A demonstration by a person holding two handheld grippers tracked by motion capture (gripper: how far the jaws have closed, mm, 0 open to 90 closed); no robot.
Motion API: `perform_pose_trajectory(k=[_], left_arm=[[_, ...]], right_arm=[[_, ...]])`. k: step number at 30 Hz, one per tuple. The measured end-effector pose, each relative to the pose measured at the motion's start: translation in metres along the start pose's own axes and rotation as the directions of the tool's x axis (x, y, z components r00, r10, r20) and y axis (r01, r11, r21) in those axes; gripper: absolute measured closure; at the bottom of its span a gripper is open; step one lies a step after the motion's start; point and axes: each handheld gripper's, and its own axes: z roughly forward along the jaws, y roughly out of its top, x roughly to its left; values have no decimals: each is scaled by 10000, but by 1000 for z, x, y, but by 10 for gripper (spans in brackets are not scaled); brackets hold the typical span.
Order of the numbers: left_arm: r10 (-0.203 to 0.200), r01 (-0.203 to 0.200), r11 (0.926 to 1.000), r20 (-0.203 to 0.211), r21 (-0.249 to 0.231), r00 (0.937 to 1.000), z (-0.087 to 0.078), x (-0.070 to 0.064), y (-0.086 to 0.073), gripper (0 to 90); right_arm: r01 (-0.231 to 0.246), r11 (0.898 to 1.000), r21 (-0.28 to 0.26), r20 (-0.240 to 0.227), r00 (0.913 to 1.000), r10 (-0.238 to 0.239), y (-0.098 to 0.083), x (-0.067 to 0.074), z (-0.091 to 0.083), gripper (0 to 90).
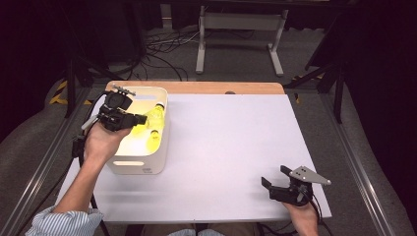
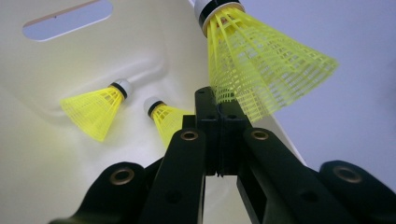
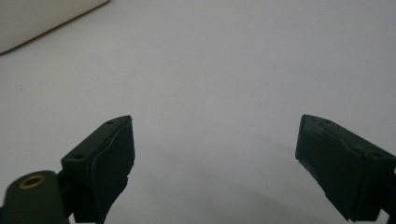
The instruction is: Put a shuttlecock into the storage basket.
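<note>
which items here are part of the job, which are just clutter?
In the job: held shuttlecock, left gripper shut on its skirt, white bin, two shuttlecocks in it.
Idle: right gripper, open over the table; floor cables; stand.

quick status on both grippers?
Left gripper: shut on the skirt edge of a yellow shuttlecock, over the white bin.
Right gripper: open, holding nothing.

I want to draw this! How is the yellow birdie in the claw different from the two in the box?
The held birdie is pinched by its skirt edge in the shut left claw, above the white box; the two loose birdies lie on the box floor. It looks bigger, being nearer the camera. All are yellow with white tips.
</note>
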Motion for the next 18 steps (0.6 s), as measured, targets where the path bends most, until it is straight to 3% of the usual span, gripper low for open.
perform_pose_trajectory(k=[18], left_arm=[[-817,818,9966,-129,91,9966,18,23,-9,900]], right_arm=[[12,10000,5,-8,10000,-12,0,-1,0,124]])
